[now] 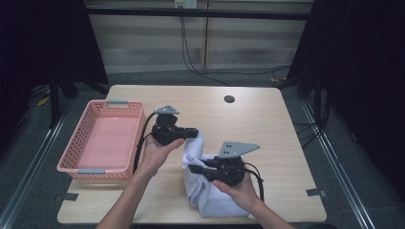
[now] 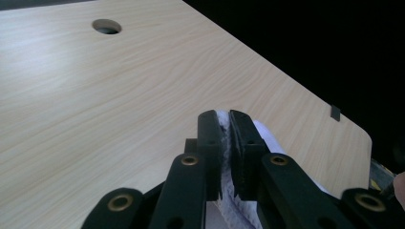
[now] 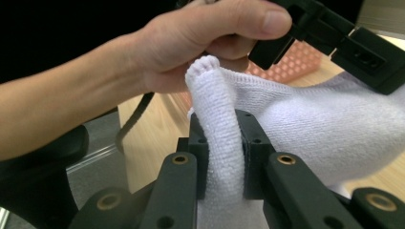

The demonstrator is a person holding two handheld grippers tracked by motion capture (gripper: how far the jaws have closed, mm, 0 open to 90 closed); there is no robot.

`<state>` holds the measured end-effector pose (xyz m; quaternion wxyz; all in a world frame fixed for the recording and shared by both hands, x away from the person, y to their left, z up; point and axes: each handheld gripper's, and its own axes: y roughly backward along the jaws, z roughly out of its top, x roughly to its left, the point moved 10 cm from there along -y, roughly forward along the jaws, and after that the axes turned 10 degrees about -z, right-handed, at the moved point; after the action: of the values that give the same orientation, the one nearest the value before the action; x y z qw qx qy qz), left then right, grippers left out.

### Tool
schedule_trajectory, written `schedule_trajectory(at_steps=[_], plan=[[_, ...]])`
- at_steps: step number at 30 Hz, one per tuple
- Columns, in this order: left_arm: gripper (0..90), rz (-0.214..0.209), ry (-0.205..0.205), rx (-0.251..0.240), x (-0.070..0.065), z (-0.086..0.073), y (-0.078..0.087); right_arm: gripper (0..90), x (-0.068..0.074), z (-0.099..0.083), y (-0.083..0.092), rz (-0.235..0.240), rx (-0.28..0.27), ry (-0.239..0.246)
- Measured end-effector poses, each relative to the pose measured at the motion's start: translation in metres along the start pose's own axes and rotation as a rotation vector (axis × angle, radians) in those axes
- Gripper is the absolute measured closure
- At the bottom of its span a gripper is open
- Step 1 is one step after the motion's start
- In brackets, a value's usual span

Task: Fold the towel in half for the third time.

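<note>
Left gripper (image 1: 195,133): jaws pressed together on an edge of the white towel (image 1: 210,191); in the left gripper view a thin strip of cloth (image 2: 226,143) shows between the pads. Pink basket (image 1: 79,143) stands at the left end of the bench (image 1: 267,129), just beside the left hand (image 1: 155,155).

Right gripper (image 1: 193,168): jaws pinching a thick fold of the same towel (image 3: 224,143), which stands up between the pads.

Towel position: near the front edge of the bench, right of the basket, partly lifted, hanging slack between the two grippers and heaped under the right one.

Appearance: plain white terry, looped pile, stitched hem, no print.

Handling (judgement): soft, light, limp; holds no shape, sags wherever unsupported. Not fragile; pile should give the pads good friction. Best hold is at hems or corners, well apart, so the cloth spreads.
</note>
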<state>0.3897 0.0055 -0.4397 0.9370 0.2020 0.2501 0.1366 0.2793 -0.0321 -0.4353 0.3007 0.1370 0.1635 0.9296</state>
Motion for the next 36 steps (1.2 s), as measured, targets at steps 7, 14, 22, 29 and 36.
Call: schedule_trajectory(at_steps=[7, 14, 22, 29, 36], plan=[[84.1, -0.052, -0.015, 0.048, -0.018, -0.001, -0.040, 78.5, -0.013, -0.027, 0.033, -0.079, -0.018, -0.049], [83.7, -0.100, -0.004, 0.126, -0.029, -0.019, -0.092, 76.6, -0.031, -0.068, 0.059, -0.140, 0.036, -0.123], [81.6, -0.092, -0.011, 0.185, -0.029, -0.040, -0.130, 68.8, -0.046, -0.111, 0.076, -0.185, 0.138, -0.162], [52.6, -0.113, -0.020, 0.097, -0.036, -0.027, -0.128, 45.9, -0.051, -0.122, 0.095, -0.203, 0.182, -0.154], [52.9, -0.099, -0.068, 0.090, -0.041, -0.039, -0.084, 33.6, -0.080, -0.103, 0.117, -0.291, 0.123, -0.188]])
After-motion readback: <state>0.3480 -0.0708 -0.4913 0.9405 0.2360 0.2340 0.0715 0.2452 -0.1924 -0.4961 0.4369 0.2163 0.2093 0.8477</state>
